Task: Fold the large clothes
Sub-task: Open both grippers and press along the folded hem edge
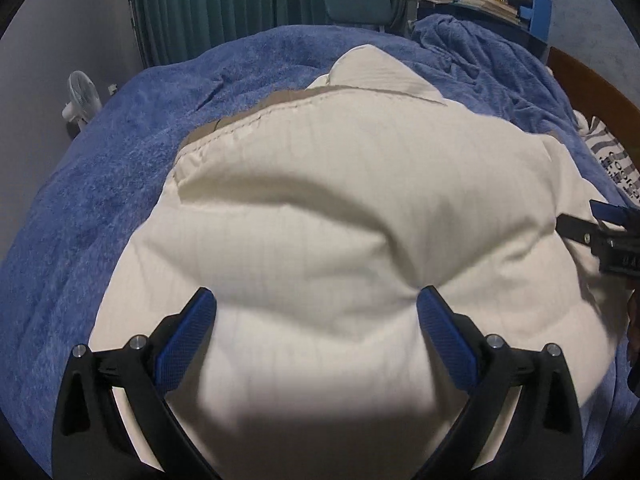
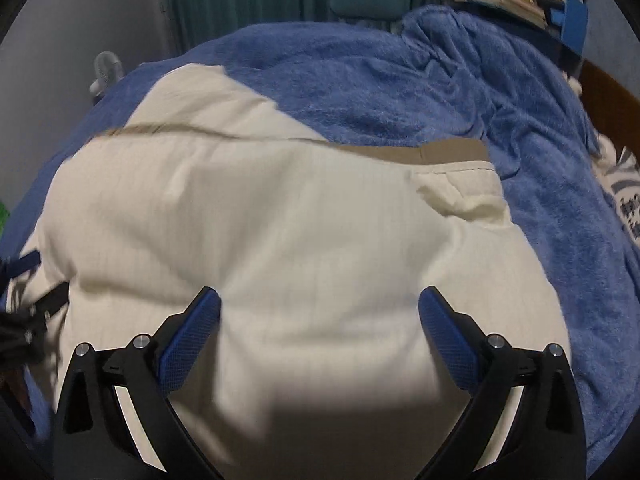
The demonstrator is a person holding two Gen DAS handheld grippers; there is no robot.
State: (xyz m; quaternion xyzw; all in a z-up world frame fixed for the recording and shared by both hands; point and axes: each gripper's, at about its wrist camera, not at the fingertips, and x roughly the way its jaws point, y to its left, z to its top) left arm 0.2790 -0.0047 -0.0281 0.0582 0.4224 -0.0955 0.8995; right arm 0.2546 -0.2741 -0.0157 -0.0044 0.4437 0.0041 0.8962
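Left wrist view: a cream, faintly striped, soft cotton garment (image 1: 320, 208) is seen lying partly folded on a blue fleece blanket (image 1: 100, 184) spread over the bed. The left tongs (image 1: 316, 312) are held wide open over the cloth, nothing pinched between them. In the right wrist view the right tongs (image 2: 320, 312) are likewise spread wide, empty, above the same garment (image 2: 260, 220). A tan band (image 2: 440, 152) is exposed along the far edge. The fabric is judged light, limp and prone to bunching; hold is best taken at the near corners or a seamed edge, both layers together.
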